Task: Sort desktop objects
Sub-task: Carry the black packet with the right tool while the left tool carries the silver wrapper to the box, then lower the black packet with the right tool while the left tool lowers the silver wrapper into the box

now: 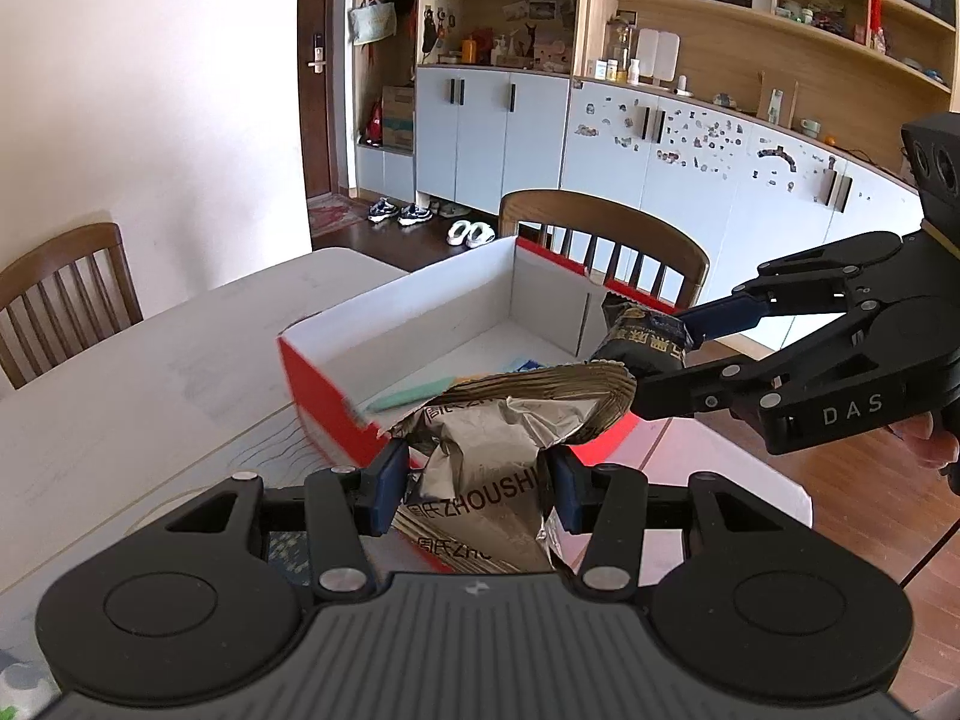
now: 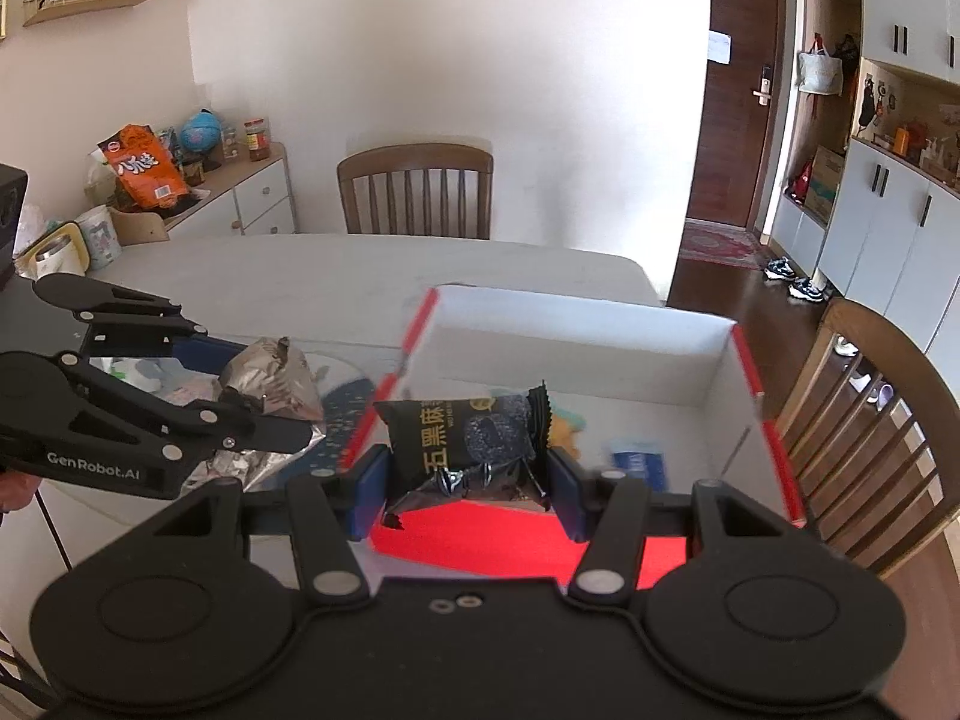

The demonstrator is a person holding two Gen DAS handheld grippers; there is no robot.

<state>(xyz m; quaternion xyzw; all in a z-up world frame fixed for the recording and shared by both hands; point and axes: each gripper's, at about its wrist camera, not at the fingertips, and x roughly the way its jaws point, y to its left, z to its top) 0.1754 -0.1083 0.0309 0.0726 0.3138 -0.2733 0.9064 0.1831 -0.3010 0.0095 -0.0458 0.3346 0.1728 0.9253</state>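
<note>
Left wrist view shows the left gripper [image 1: 477,483] clamped on a crumpled silver snack packet [image 1: 480,450]; its blue pads [image 1: 387,489] press the foil from both sides, and the packet's gold-edged top fans out above them. Beyond it stands an open box [image 1: 420,312] — white inside, red outside — on a pale table [image 1: 150,360]; a mint-green item [image 1: 408,393] lies on the box floor, partly hidden by the foil. From the right of this view the right gripper [image 1: 678,345] reaches in, closed on a black snack packet [image 1: 639,339] held at the box's near right corner; a bit of a hand [image 1: 930,441] shows behind its body.

Right wrist view shows the same black packet [image 2: 465,438] pinched between the right gripper's [image 2: 468,483] two blue pads [image 2: 375,489], hanging just over the near red wall of the box [image 2: 576,324]; inside the box a yellow-and-teal item [image 2: 564,426] and a blue one [image 2: 639,462] lie blurred, too soft to name. At the left, the left gripper [image 2: 264,408] holds the silver packet [image 2: 270,375] above the table [image 2: 300,276], just beside the box's left wall — not over its opening; wooden chairs [image 2: 414,192] stand around the table, one behind the box's far side and one at its right.
</note>
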